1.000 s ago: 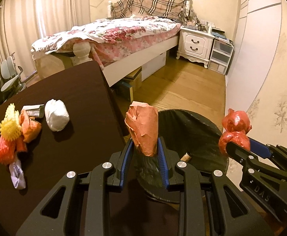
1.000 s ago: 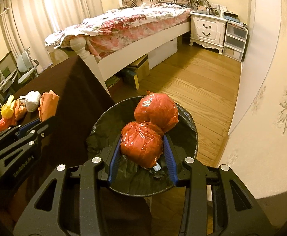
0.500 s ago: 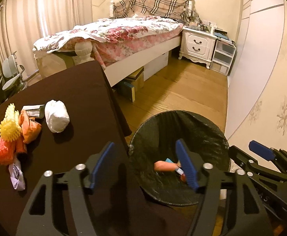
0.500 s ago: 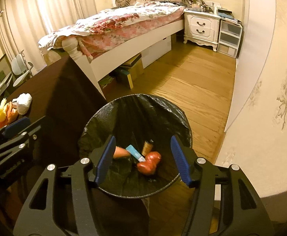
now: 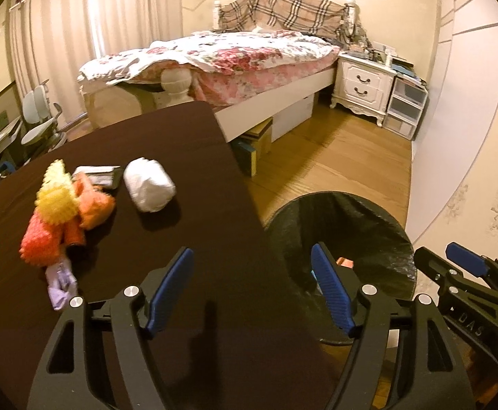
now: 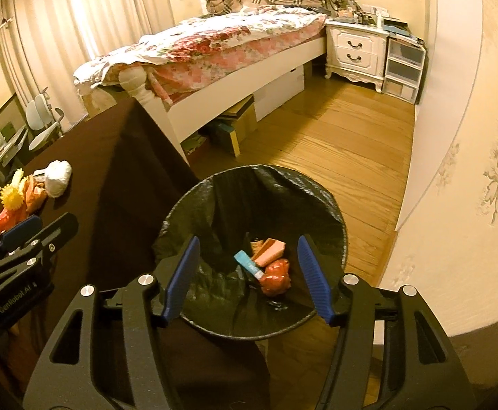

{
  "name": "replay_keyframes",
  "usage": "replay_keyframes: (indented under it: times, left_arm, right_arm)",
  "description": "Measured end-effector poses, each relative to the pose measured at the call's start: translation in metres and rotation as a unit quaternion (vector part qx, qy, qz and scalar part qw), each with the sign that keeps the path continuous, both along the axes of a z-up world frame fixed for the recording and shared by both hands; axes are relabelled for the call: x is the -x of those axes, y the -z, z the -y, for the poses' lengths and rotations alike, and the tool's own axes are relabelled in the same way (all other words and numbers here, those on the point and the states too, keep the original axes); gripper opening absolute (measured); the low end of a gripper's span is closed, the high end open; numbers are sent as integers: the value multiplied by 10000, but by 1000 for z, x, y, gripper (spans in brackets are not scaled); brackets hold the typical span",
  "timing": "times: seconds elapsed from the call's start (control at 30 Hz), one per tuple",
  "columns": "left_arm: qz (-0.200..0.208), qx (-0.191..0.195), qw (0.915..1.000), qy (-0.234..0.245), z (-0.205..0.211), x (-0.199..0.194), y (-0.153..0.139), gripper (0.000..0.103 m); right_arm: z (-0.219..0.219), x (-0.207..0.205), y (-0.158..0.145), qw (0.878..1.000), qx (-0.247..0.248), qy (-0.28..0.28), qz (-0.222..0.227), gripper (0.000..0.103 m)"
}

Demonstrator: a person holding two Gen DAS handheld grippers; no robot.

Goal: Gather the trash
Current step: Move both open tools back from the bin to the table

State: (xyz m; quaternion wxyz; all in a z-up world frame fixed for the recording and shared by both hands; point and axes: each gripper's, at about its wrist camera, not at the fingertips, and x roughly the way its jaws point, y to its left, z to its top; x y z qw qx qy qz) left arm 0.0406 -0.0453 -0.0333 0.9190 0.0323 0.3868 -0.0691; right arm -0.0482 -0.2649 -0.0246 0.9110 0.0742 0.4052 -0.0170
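A bin lined with a black bag [image 6: 259, 169] stands on the floor beside the dark table [image 5: 180, 143]. Inside it lie a red bag [image 6: 276, 275], a pink-orange wrapper [image 6: 271, 251] and a blue tube [image 6: 247, 263]. My right gripper [image 6: 249, 239] hangs open above the bin with nothing between its fingers. My left gripper [image 5: 251, 249] straddles the table edge and the bin [image 5: 337, 198]; its jaws are opening and hold nothing. On the table lie a white wad [image 5: 150, 184], a yellow foam net [image 5: 57, 198], orange pieces [image 5: 95, 201], a red-orange net [image 5: 39, 242] and a purple scrap [image 5: 61, 282].
A bed [image 5: 249, 54] with a floral cover stands behind the table, with boxes [image 5: 259, 140] under it. A white nightstand [image 5: 365, 82] and plastic drawers [image 5: 406, 106] stand at the back right. Chairs [image 5: 40, 126] are at the far left. A wall runs close on the right.
Both grippers have opened. The left one let go of an orange crumpled bag and the right one of red bags, which now lie in the bin. The left gripper shifted left over the table edge.
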Motion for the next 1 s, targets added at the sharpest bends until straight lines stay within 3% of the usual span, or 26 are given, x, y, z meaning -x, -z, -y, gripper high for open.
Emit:
replay_keyframes:
  times: [0.47, 1.0]
  left_arm:
    - [33, -8, 9979, -653, -71, 15, -4, 72]
    - [80, 195, 9876, -1554, -162, 17, -12, 70]
  right_arm:
    - [-60, 0, -7, 9983, 39, -587, 16, 58]
    - [-136, -12, -19, 9903, 70, -1387, 58, 58]
